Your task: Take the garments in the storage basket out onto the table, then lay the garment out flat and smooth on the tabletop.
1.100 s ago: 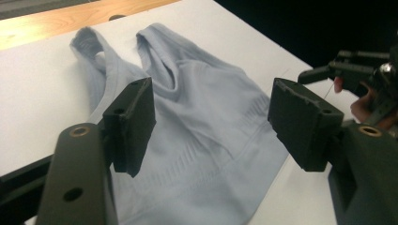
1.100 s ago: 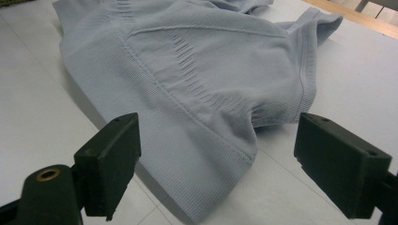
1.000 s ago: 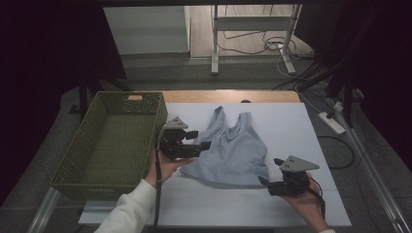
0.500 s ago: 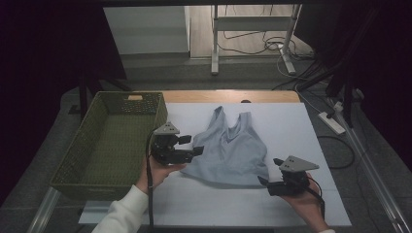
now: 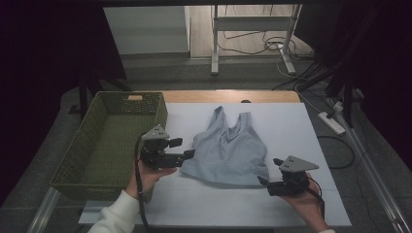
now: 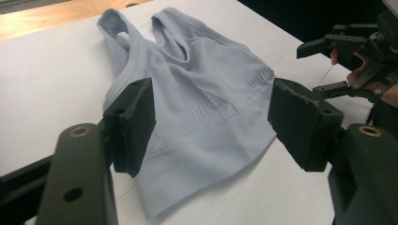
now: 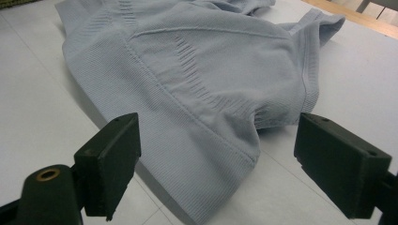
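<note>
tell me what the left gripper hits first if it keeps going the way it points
Probably the pale blue tank top: the left gripper is open and aimed at its lower hem, not touching yet.

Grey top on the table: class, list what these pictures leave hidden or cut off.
- Grey top: its underside, hidden by its own fabric in the high view.
- Its straps: cut off by the top edge in the right gripper view.
- Green basket: near inner wall, hidden by its rim, high view.

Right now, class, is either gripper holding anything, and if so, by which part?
Nothing is held. The left gripper and right gripper both have open jaws beside the hem of the pale blue ribbed fabric tank top, which lies flat on the white table.
</note>
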Demonstrator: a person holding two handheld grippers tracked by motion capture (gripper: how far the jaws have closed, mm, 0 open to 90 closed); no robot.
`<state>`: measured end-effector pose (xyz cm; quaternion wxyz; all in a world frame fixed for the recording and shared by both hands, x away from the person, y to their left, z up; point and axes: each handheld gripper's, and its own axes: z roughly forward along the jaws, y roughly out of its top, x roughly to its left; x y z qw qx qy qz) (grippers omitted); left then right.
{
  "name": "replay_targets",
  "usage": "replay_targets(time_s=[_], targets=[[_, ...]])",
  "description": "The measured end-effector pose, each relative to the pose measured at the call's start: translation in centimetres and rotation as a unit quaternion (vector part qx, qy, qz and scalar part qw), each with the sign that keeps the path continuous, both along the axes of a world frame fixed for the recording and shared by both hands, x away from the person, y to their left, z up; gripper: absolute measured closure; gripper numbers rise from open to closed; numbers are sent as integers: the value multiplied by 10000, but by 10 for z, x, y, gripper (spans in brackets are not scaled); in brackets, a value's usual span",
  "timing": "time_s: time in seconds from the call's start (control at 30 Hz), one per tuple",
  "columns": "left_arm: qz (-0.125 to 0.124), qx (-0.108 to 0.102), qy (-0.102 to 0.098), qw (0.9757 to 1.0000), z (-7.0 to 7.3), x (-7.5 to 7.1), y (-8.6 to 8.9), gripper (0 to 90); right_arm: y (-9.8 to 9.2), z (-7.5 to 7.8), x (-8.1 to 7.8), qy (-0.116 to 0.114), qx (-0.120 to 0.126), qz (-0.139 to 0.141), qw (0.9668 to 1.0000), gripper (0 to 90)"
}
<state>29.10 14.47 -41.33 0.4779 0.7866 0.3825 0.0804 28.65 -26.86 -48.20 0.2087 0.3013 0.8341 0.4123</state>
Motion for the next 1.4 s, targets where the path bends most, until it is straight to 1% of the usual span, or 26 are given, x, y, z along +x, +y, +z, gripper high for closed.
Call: replay_targets(time_s=[0.17,0.27,0.3,0.33,0.37,0.57,0.77,0.83,0.93,1.03,1.4], targets=[[75,-49,-5,10000,0,-6,12,330,0,0,0,-6,-14,9,10000,152],[112,-57,-11,9999,-1,-8,16,331,1,0,0,-8,-13,17,10000,152],[148,-24,-9,9999,-2,-10,19,331,1,1,0,-11,-6,14,10000,151],[148,-24,-9,9999,-2,-10,19,331,1,1,0,-11,-6,22,10000,152],[190,-42,-1,9998,-2,-12,23,331,1,1,0,-10,-7,25,10000,152],[263,-65,-15,9996,-2,-15,33,330,1,1,0,-37,-30,41,10000,152],[300,-75,-12,9995,-1,-18,37,329,2,1,0,-47,-25,35,10000,152],[297,-61,-1,9995,-1,-18,40,330,3,1,0,-82,-3,37,10000,152],[314,-55,4,9995,-2,-18,41,330,5,2,-1,-117,38,63,9999,152],[324,-48,1,9995,-2,-18,42,330,6,2,-1,-103,4,79,9999,152],[358,-57,3,9993,-3,-18,45,329,6,3,-2,-121,37,99,9999,153]])
